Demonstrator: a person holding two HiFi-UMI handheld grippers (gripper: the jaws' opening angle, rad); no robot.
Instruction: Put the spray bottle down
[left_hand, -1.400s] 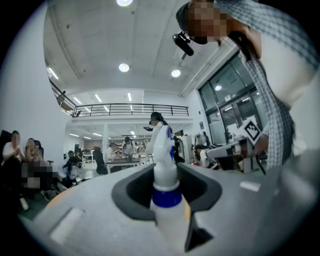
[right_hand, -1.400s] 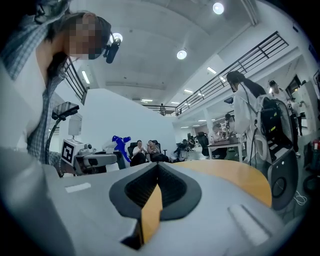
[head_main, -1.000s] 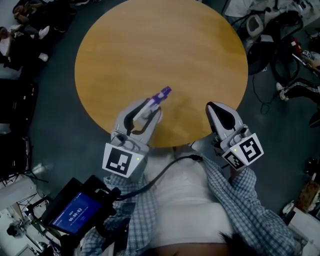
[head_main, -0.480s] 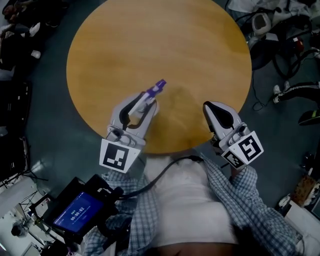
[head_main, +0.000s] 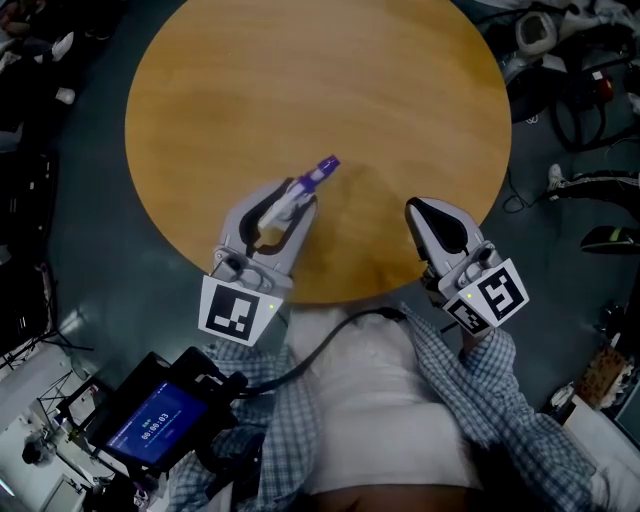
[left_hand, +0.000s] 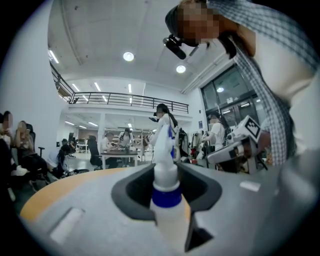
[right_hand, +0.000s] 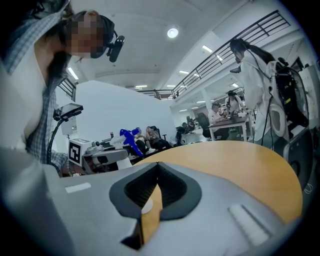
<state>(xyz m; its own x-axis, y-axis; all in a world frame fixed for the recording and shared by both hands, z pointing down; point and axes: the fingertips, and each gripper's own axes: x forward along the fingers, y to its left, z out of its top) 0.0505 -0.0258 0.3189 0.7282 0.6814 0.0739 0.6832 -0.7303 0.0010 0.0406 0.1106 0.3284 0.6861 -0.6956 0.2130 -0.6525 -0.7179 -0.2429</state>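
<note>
A spray bottle with a white body (left_hand: 166, 210), a blue collar and a purple-blue nozzle (head_main: 322, 170) is held level above the near part of the round wooden table (head_main: 330, 80). My left gripper (head_main: 285, 212) is shut on the bottle's neck, and the nozzle sticks out past the fingertips. In the left gripper view the bottle stands between the black pads of the left gripper (left_hand: 166, 172). My right gripper (head_main: 432, 220) hovers over the table's near right edge, shut, with nothing in it. Its pads meet at the tip of the right gripper (right_hand: 157, 167). The bottle's nozzle (right_hand: 131, 140) shows at the left of the right gripper view.
The table top around the grippers is bare wood. Cables, bags and gear (head_main: 560, 90) lie on the dark floor at the right. A handheld device with a lit screen (head_main: 155, 420) hangs at the lower left. People sit at desks in the room beyond (left_hand: 30, 155).
The head view has shifted slightly over the table. Both grippers stay about where they were, and the left one keeps its hold on the bottle.
</note>
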